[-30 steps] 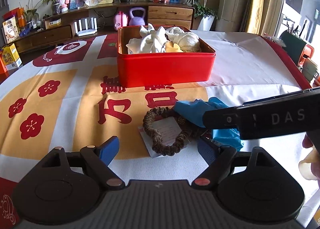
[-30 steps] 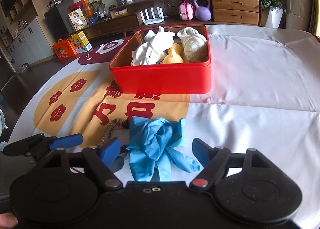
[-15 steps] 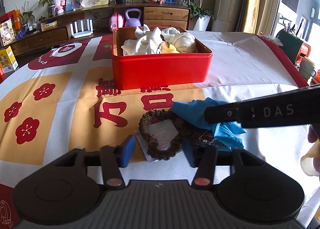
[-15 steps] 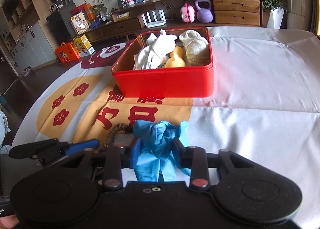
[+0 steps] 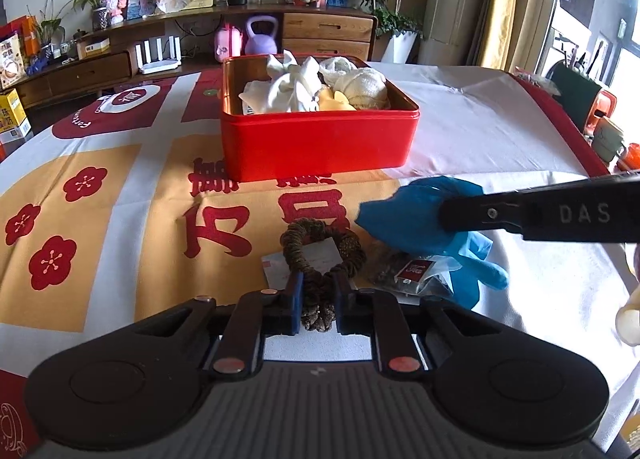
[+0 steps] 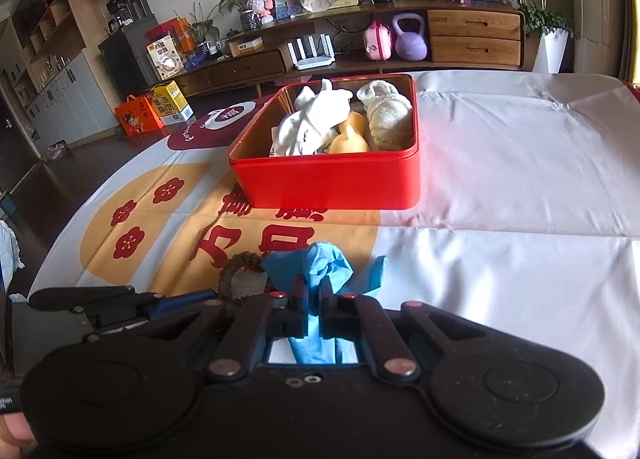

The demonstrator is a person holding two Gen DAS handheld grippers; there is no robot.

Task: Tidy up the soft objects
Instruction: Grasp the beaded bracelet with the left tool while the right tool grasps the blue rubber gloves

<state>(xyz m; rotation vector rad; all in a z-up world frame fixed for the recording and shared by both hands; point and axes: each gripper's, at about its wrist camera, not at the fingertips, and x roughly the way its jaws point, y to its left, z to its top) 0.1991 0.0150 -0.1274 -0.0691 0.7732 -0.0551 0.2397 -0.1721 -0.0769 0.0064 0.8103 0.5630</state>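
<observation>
Both grippers closed since — left gripper (image 5: 316,301) pinching scrunchie (image 5: 320,255), right gripper (image 6: 315,309) glove (image 6: 310,271).

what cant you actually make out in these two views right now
- Bottom of the red tin: both views, hidden by its front wall and the white cloth piled inside.
- Card under the brown scrunchie: left wrist view, print too small, partly covered.
- Packet contents: left wrist view, partly under the blue glove.
- Lower part of the glove: right wrist view, hidden behind the right gripper.
- The scrunchie's near end: left wrist view, behind the left gripper.
</observation>
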